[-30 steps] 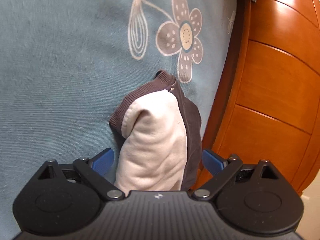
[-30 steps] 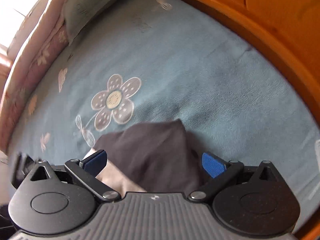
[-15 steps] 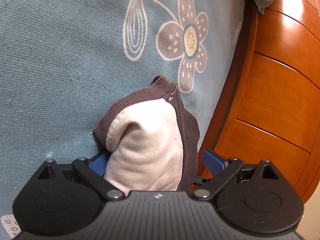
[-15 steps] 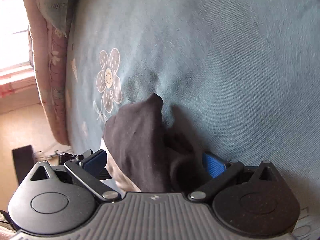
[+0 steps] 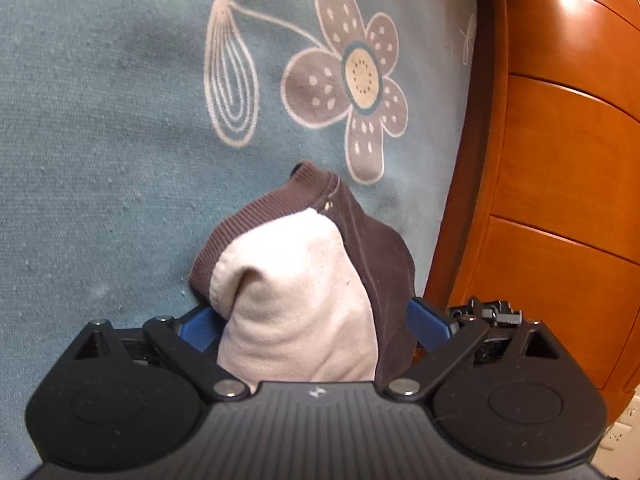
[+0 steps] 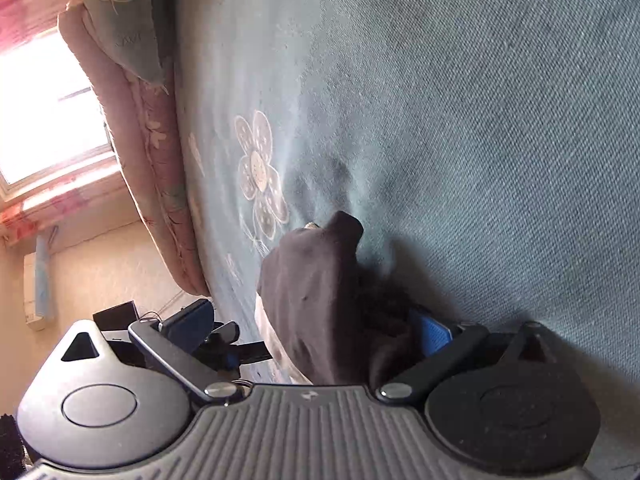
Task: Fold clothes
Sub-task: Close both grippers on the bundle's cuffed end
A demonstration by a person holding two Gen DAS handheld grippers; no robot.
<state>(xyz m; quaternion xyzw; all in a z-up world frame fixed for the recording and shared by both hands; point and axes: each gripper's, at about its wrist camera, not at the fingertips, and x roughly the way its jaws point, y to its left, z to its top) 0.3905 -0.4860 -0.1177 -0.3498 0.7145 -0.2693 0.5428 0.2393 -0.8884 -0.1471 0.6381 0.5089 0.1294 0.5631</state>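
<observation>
A brown garment (image 5: 372,240) with a ribbed hem and cream fleece lining is bunched up over the teal flowered bedsheet (image 5: 100,160). My left gripper (image 5: 314,324) is shut on a thick wad of it, which fills the gap between the blue pads (image 5: 428,322). The right wrist view shows the same garment (image 6: 316,288), dark side out, in my right gripper (image 6: 310,326), pressed against its right pad (image 6: 432,328). The two grippers are close together; part of the right one (image 5: 488,310) shows beside the left. Most of the garment is hidden below the grippers.
A wooden panelled bed frame (image 5: 560,180) runs along the sheet's right edge. In the right wrist view a teal pillow (image 6: 120,20) and a pink quilt (image 6: 152,152) lie at the far side of the bedsheet (image 6: 480,120), with a bright window (image 6: 40,100) beyond.
The right gripper has rolled strongly, so the bed now looks tilted, with the garment still in it. The left gripper has shifted slightly towards the flower print, keeping its hold.
</observation>
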